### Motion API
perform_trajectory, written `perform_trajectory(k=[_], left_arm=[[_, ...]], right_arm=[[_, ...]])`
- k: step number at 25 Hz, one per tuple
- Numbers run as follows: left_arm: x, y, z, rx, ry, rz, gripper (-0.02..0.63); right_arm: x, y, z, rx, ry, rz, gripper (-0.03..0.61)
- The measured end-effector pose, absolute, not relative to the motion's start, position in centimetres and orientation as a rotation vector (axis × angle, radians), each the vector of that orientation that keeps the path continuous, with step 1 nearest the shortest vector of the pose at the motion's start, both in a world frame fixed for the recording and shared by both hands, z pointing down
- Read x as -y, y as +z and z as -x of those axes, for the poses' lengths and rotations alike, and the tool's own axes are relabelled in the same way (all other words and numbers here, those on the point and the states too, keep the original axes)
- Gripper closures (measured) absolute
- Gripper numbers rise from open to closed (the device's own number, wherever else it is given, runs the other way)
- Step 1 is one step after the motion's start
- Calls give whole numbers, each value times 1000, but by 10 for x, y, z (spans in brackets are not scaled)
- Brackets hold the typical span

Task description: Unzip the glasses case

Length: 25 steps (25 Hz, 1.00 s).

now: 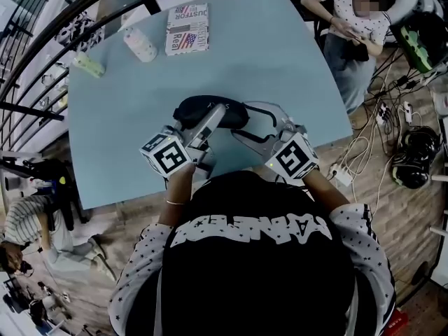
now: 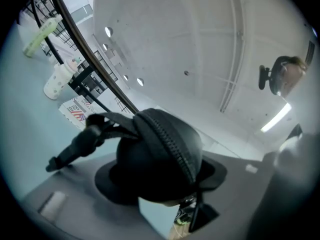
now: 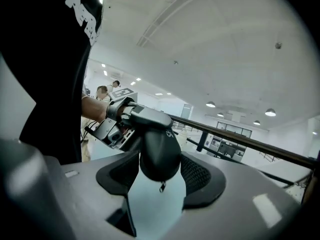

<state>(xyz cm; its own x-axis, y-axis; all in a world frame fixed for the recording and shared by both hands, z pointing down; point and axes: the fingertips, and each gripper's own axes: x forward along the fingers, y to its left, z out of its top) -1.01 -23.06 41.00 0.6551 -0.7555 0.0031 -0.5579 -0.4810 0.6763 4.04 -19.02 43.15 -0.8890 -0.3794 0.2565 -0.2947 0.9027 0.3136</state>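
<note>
Head view: we see the glasses case (image 1: 189, 109) near the worktop's (image 1: 280, 61) near edge. Our left gripper (image 1: 215, 116) clamps it; our right gripper's (image 1: 246, 123) jaws stand apart, straddling its other end.

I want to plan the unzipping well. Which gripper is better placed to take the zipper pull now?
The right. The left gripper is clamped on the glasses case, so it is busy. The right gripper has open jaws around the case's end, with the zipper pull hanging between them.
</note>
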Motion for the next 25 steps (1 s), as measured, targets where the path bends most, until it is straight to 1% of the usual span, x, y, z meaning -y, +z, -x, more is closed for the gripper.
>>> perform_trajectory(k=[4,8,12,15,16,17,19,25], left_arm=[[226,392,19,1045,-390,-2273,614],[217,382,16,1025,-387,-2324,614],[212,383,10,996,-362,-2339,614],[210,386,2,977,-329,-2352,614],[210,387,0,977,-316,-2359,614],[209,387,-2,981,-302,-2368,614],[207,388,-3,987,-277,-2387,614],[207,395,-5,959,-219,-2395,614]], right_arm=[[189,448,-64,2744,-211,-577,379],[184,459,-71,2718,-160,-582,397],[183,462,-69,2736,-105,-593,453],[182,460,-67,2759,-88,-577,463],[180,460,-67,2758,-98,-570,493],[179,461,-67,2751,-111,-565,561],[177,464,-67,2729,-134,-553,574],[179,473,-68,2655,-243,-508,574]])
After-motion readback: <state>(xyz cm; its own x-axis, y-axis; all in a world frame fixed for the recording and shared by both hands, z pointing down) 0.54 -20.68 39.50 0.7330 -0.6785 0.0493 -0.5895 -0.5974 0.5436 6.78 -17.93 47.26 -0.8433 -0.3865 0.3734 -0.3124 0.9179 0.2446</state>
